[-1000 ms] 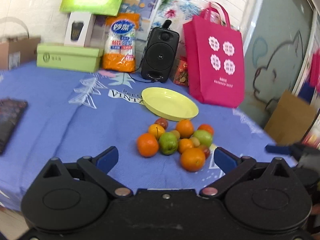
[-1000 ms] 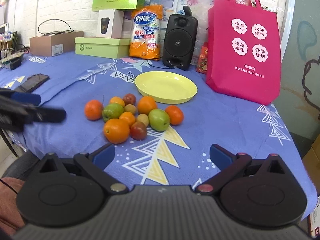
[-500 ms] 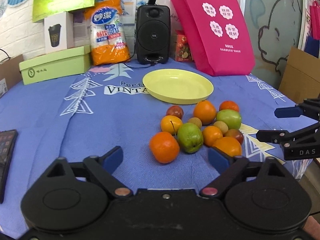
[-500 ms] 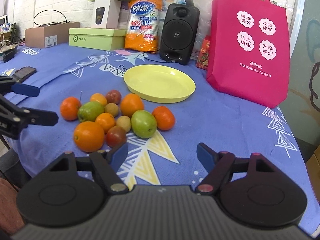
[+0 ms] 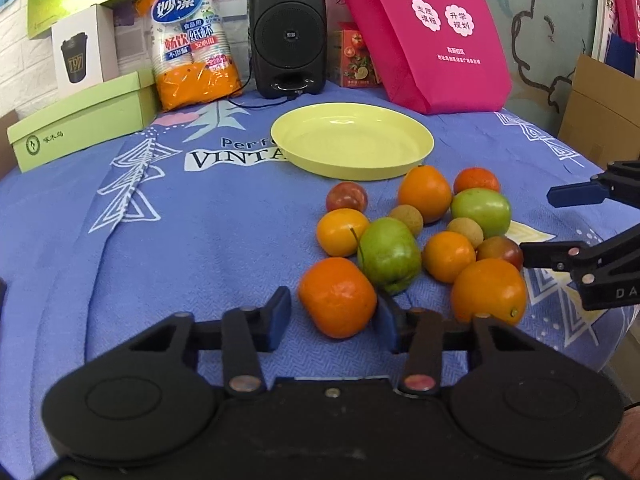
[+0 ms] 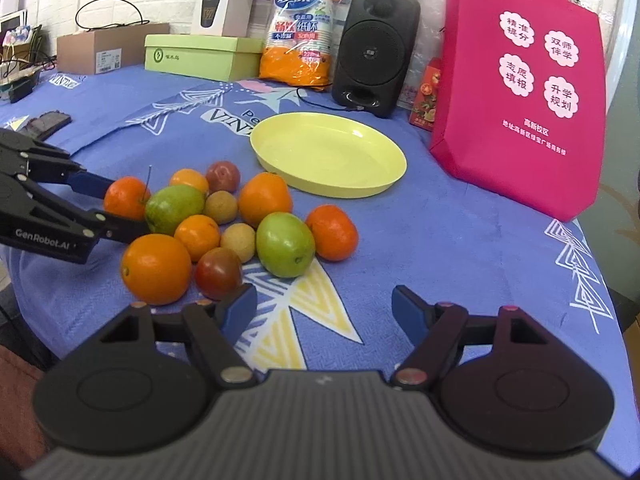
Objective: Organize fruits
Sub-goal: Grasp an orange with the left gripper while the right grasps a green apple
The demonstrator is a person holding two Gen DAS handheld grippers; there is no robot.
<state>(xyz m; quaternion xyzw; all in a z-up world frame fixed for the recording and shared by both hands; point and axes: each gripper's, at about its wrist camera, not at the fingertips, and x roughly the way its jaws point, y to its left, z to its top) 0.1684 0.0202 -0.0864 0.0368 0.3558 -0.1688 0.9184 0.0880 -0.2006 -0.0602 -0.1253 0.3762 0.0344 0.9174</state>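
One round orange tangerine [image 5: 337,298] sits between the blue pads of the left tool [image 5: 334,318], whose jaws are half spread, the right pad just beside its skin and the left one apart, its long axis unclear. Just ahead lie the green apple [image 5: 389,254] and the remaining fruit, with the empty pale-yellow plastic plate [image 5: 352,140] beyond on the blue-clothed surface [image 5: 180,232]. Released and wide, the right tool [image 6: 324,308] holds nothing, a dark red plum [image 6: 218,272] touching its left pad.

Yellow plate [image 5: 352,142], blue tablecloth [image 5: 180,220] (white-patterned).
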